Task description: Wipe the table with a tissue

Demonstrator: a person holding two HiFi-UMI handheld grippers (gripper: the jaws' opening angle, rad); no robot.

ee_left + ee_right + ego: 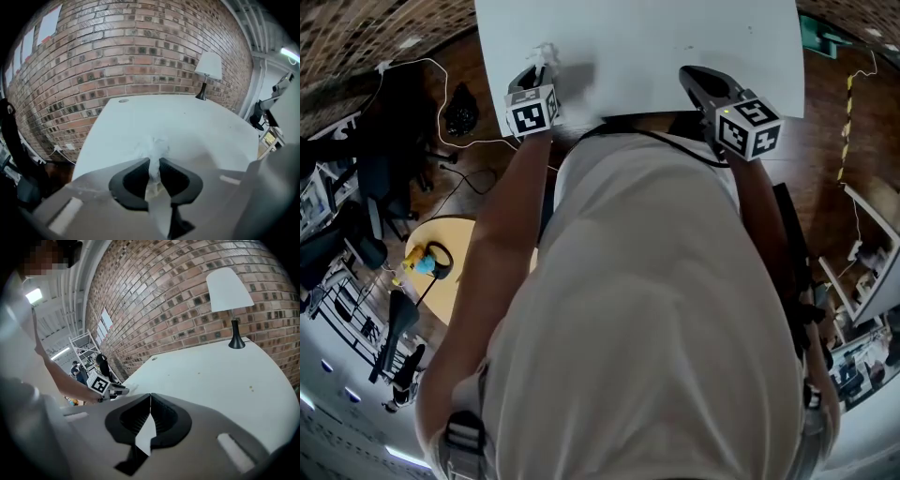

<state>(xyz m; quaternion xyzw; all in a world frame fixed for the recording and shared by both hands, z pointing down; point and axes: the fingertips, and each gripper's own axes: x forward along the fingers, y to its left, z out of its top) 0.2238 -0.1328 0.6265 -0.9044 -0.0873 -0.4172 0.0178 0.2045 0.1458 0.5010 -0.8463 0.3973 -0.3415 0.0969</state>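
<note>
Presently, the left tool (pixel 153 163) is closed narrowly on a white tissue (pixel 153 146). The tissue is pinched between the two black pads and bunches out ahead of the tips. It is held at the near left part of the white table (pixel 197 122), close to the left edge; whether it touches the surface cannot be told. The right tool (pixel 150 398) is closed with its tips together and nothing gripped between them. It is positioned over the near right part of the same table, well apart from the left tool. A lamp (pixel 230 296) with a white shade is seen at the far edge of the table, in front of a brick wall (pixel 122 51).
</note>
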